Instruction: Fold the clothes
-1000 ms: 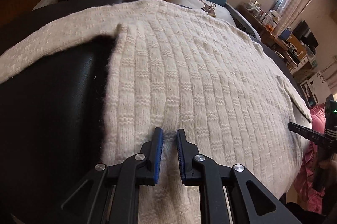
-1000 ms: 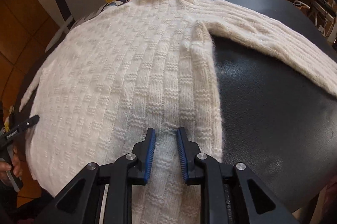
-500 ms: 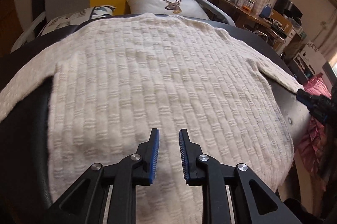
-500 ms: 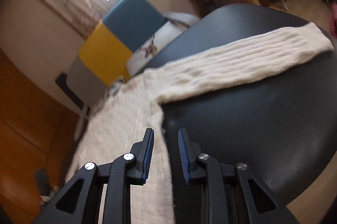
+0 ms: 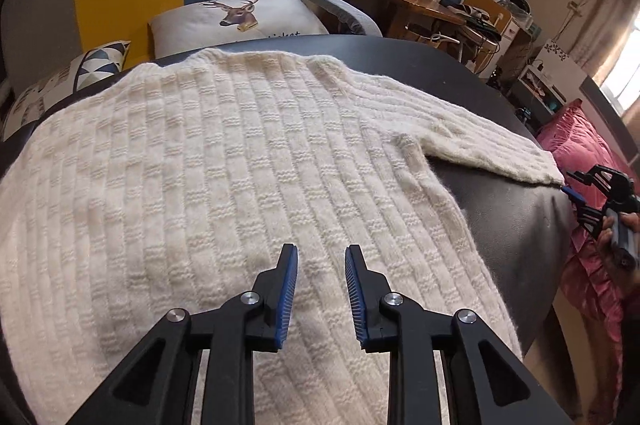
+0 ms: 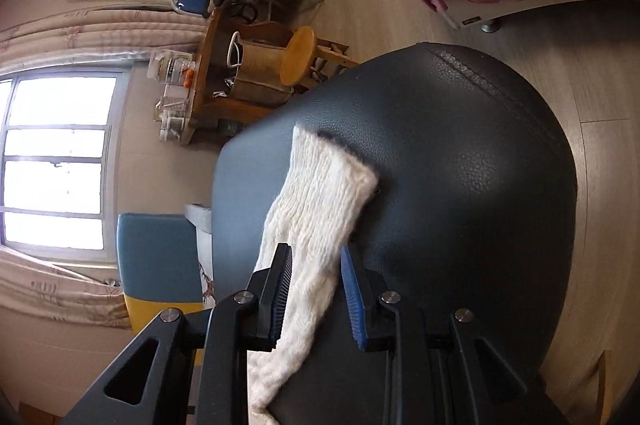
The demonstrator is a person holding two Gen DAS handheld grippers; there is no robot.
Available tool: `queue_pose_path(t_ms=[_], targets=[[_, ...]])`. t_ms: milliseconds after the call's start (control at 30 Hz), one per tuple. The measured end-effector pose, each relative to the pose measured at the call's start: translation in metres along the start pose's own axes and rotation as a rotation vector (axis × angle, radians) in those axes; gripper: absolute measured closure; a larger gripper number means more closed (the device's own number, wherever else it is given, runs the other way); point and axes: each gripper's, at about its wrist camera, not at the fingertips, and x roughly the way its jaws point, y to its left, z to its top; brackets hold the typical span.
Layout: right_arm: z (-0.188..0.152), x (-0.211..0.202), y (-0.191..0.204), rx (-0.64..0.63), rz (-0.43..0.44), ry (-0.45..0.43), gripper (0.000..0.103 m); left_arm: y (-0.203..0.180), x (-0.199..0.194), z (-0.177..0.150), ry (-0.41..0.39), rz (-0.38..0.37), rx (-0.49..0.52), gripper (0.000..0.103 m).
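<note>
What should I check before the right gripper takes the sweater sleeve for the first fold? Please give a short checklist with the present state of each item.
1. Sweater lies flat on the black table: ok.
2. Sleeve stretched out straight, cuff on the table: ok.
3. Right gripper lined up with the sleeve: ok; its jaws have just been opening, sleeve seen between them, not pinched.
4. Left gripper free: ok; jaws just opening, nothing held.
5. Other sleeve laid flat: cannot tell, out of view.
</note>
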Motion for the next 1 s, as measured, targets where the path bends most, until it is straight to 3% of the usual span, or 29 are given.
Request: queue_pose_path(t_ms=[233,300,400,533,700,833,1000], targets=[[-0.005,0.005,-0.008,0.025,0.030,-0.074,0.077,0.006,0.016,0.000,0.040,-0.017,-0.020,0.077],[-0.006,0.009,-0.005,-0.013,0.027,-0.077,0.081,0.009,0.018,-0.001,0.048,-0.017,-0.028,0.077],[-0.006,0.017,0.002,-0.093,-0.026,-0.069,0.098,0.012,0.021,0.000,0.056,-0.016,-0.030,0.077],[-0.005,0.025,0.016,-0.198,-0.058,-0.064,0.098,0.013,0.021,-0.001,0.066,-0.022,-0.039,0.077],[-0.016,0.033,0.042,-0.302,0.045,-0.002,0.098,0.014,0.015,-0.002,0.071,-0.027,-0.048,0.076],[-0.052,0.044,0.085,-0.465,0.119,0.098,0.098,0.020,0.009,0.006,0.067,-0.058,-0.092,0.076],[-0.118,0.065,0.123,-0.716,0.076,0.209,0.098,0.019,0.001,0.028,0.070,-0.160,-0.140,0.075]])
